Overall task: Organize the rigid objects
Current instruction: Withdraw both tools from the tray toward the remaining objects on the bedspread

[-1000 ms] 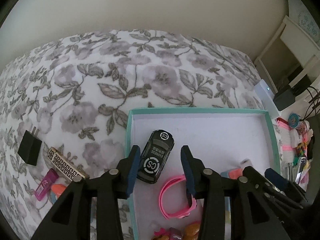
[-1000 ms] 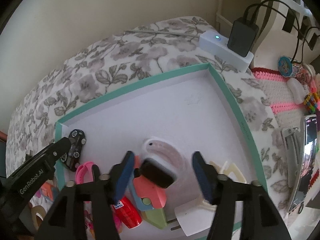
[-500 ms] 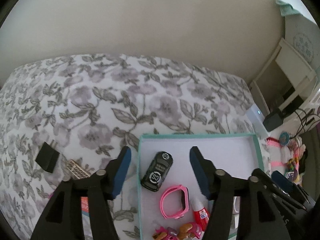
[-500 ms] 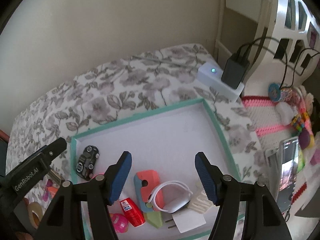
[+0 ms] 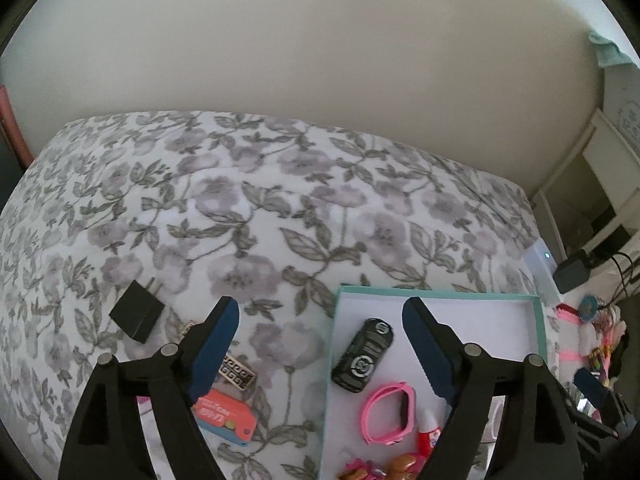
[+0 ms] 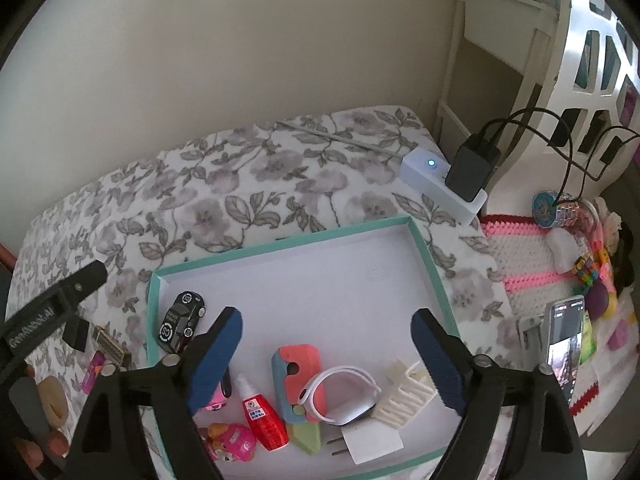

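Two grippers, both spread wide w/ nothing in them. My left gripper (image 5: pixel 320 344) hangs over the bed, right gripper (image 6: pixel 326 354) over the tray (image 6: pixel 434 276).

Things not yet in the tray lie on the bedspread (image 5: pixel 280 208) to its left: black plug (image 5: pixel 138 312), patterned bar (image 5: pixel 236 372), red knife (image 5: pixel 224 416). All look hard and light, prob. a bit slick plastic. I'd pinch the plug across its flat sides, not the prongs. The knife I'd take across its long edges.

Writing: toy car (image 5: pixel 362 356) roof looks like "CS". Left gripper's arm reads "GenRobot.AI" in right view. Bottle (image 6: pixel 262 416) label too small to read.
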Available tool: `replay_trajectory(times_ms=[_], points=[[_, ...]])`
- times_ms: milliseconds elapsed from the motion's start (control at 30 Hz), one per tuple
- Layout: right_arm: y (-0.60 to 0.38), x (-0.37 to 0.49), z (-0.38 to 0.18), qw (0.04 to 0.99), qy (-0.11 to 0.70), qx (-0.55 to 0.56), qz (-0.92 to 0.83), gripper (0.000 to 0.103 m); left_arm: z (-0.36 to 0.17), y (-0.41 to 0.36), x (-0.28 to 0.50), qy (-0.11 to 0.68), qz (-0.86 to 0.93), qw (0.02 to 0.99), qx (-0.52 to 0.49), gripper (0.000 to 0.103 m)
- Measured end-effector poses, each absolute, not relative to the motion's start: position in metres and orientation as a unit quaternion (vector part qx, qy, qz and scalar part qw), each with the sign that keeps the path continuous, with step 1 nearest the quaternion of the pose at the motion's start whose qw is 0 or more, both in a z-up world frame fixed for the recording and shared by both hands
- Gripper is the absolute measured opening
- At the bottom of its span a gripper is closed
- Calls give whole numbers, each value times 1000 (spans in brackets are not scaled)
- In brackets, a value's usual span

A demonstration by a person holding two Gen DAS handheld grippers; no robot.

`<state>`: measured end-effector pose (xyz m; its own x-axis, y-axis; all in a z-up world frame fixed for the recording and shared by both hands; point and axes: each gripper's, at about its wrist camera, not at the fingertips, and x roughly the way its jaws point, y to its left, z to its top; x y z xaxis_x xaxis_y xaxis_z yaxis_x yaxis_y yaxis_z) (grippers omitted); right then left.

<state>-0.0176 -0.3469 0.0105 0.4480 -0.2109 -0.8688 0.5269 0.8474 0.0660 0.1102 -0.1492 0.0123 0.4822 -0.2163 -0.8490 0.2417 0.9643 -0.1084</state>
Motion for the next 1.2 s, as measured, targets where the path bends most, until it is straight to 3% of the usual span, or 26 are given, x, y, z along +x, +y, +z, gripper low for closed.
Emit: replay_trajectory(times_ms=[67, 233, 333, 1200], points=[[-346, -17, 9, 836, 477, 163, -218, 101, 11, -145, 112, 491, -125, 862, 14, 85], [-340, -14, 8, 839, 476, 158, -211, 103, 7, -136, 115, 491, -106, 864, 18, 87], [-338, -13, 7, 839, 477, 153, -210, 103, 6, -128, 117, 488, -95, 867, 21, 102], [-240, 31, -6, 857, 484, 155, -84, 103, 15, 36, 131, 488, 35, 871, -50, 102]])
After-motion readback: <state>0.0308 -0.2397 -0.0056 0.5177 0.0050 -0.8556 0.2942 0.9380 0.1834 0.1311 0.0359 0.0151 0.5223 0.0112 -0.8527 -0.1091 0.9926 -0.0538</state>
